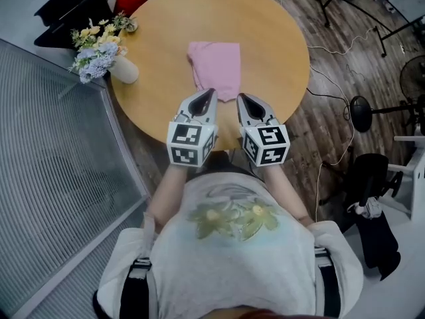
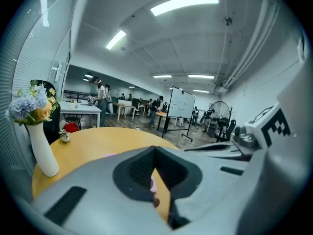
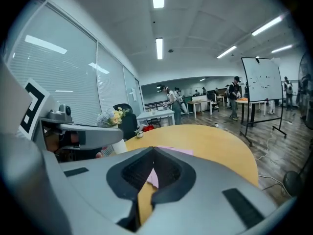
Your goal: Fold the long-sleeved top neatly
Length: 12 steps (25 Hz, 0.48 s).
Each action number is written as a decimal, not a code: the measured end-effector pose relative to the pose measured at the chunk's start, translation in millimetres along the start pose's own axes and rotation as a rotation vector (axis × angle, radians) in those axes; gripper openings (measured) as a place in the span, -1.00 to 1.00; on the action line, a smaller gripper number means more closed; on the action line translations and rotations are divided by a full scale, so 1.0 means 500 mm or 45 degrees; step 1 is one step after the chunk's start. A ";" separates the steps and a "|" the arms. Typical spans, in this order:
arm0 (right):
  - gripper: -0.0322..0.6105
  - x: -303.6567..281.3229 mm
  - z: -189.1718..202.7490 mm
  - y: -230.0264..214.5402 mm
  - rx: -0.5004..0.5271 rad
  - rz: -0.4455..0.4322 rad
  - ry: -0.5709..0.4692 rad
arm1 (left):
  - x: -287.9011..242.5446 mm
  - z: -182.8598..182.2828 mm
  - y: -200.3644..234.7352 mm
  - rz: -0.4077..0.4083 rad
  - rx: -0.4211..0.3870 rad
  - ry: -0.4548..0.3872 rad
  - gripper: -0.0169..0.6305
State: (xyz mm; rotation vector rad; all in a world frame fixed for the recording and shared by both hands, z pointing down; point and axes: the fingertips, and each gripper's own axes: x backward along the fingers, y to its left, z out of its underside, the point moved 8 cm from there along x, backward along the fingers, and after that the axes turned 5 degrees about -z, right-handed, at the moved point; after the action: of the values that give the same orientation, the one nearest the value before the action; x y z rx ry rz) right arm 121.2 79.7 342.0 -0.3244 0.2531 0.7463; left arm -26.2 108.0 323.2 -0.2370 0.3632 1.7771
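On table, folded pink top

A pale grey T-shirt printed with yellow-green flowers is worn, and dark straps with buckles are seen at both sides. The left gripper and right gripper are shaped as grey tapering shells lined with black ribbed padding. Each is backed by a white cube marked with black squares.
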 end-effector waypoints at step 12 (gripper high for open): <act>-0.84 0.090 -0.027 0.102 0.144 0.000 -0.056 | 0.100 0.008 -0.045 -0.023 -0.056 -0.008 -0.94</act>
State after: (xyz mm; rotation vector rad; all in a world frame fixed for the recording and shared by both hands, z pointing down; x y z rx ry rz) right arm 115.8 137.7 304.4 -0.2003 0.2528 0.7355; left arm -16.0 159.2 307.0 -0.2651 0.3171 1.7691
